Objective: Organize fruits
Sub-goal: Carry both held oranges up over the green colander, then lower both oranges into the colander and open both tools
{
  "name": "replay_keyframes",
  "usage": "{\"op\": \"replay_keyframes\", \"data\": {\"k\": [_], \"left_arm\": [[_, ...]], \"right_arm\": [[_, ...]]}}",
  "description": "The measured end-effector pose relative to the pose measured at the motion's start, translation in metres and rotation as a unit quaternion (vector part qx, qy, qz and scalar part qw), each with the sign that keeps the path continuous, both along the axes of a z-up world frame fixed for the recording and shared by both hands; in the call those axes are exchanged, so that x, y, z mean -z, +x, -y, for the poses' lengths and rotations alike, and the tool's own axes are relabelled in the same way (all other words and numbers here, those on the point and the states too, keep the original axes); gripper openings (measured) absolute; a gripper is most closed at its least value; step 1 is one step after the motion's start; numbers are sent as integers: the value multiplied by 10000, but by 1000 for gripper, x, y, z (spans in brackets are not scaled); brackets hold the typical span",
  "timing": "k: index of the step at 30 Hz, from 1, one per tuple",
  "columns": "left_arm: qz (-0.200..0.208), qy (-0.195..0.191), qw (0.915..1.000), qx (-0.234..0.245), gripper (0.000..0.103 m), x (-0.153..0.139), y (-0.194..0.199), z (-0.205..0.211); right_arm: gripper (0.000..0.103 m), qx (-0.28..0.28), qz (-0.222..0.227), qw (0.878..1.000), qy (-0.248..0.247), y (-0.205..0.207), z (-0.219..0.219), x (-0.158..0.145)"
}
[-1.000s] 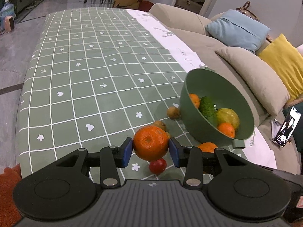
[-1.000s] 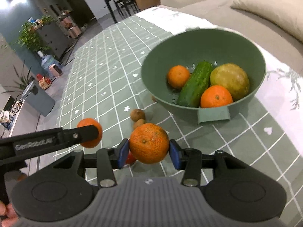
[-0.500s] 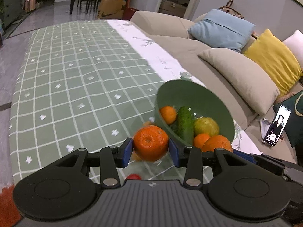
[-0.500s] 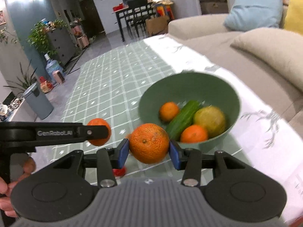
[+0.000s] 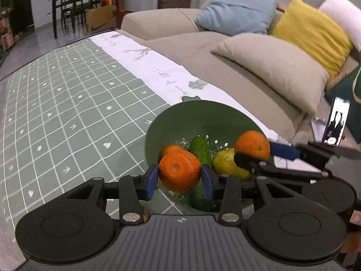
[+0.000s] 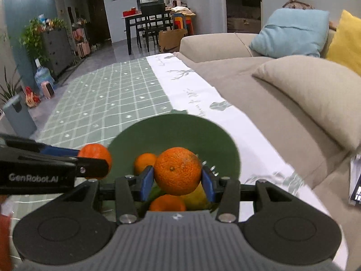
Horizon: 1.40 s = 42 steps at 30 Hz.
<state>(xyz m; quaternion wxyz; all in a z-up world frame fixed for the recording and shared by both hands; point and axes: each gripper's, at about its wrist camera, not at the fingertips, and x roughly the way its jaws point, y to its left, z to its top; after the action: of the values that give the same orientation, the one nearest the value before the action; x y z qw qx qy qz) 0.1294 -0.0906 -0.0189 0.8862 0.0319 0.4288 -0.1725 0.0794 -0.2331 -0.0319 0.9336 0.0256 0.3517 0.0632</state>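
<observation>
Blue-padded fingers (image 5: 151, 181) of the left gripper (image 5: 179, 181) are closed on a left orange (image 5: 179, 171), which is clamped at its sides and held above the near left rim of the green colander bowl (image 5: 180, 122). In the right wrist view, the right gripper (image 6: 178, 183) is seen closed in the same way on a right orange (image 6: 177, 171), with blue pads pressed against both sides of the fruit, and this fruit is held over the inside of the bowl. Each gripper is visible from the other camera: the right one is seen from the left wrist view at the bowl's right side, and the left one is seen from the right wrist view at the bowl's left rim, so the two are held near each other, one at each side of the bowl.

Inside the bowl, a cucumber (image 5: 199, 149), a yellow-green pear-like fruit (image 5: 225, 163) and a small orange (image 5: 171, 149) are seen lying together; another orange (image 6: 167, 202) is shown low in the right wrist view, partly hidden by the gripper body. The bowl is set on a table covered with a green checked tablecloth (image 5: 74, 113), close to its white printed border (image 5: 158, 67). Beyond the table, a beige sofa (image 5: 225, 52) is seen with a blue cushion (image 5: 237, 11), a yellow cushion (image 5: 311, 33) and a beige cushion (image 5: 275, 67). A lit phone (image 5: 337, 124) is propped at the sofa's edge.
</observation>
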Motion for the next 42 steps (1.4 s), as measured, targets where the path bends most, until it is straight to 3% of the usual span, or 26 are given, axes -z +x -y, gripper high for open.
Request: {"op": "replay_keyframes", "data": {"k": [7, 20, 26, 32, 42], "left_arm": [[-194, 384, 9987, 270, 47, 16, 20, 20], [-507, 851, 9947, 258, 47, 39, 38, 30], [-458, 1007, 9933, 327, 48, 42, 38, 36], [-317, 1153, 9920, 404, 57, 40, 34, 37], [-35, 1109, 9924, 539, 67, 21, 14, 30]], "right_arm": [[42, 21, -9, 9999, -131, 31, 10, 12], [43, -69, -139, 9998, -92, 55, 11, 35], [43, -60, -153, 9998, -76, 52, 13, 37], [45, -20, -122, 9999, -44, 49, 14, 36], [63, 196, 121, 9995, 205, 27, 21, 24]]}}
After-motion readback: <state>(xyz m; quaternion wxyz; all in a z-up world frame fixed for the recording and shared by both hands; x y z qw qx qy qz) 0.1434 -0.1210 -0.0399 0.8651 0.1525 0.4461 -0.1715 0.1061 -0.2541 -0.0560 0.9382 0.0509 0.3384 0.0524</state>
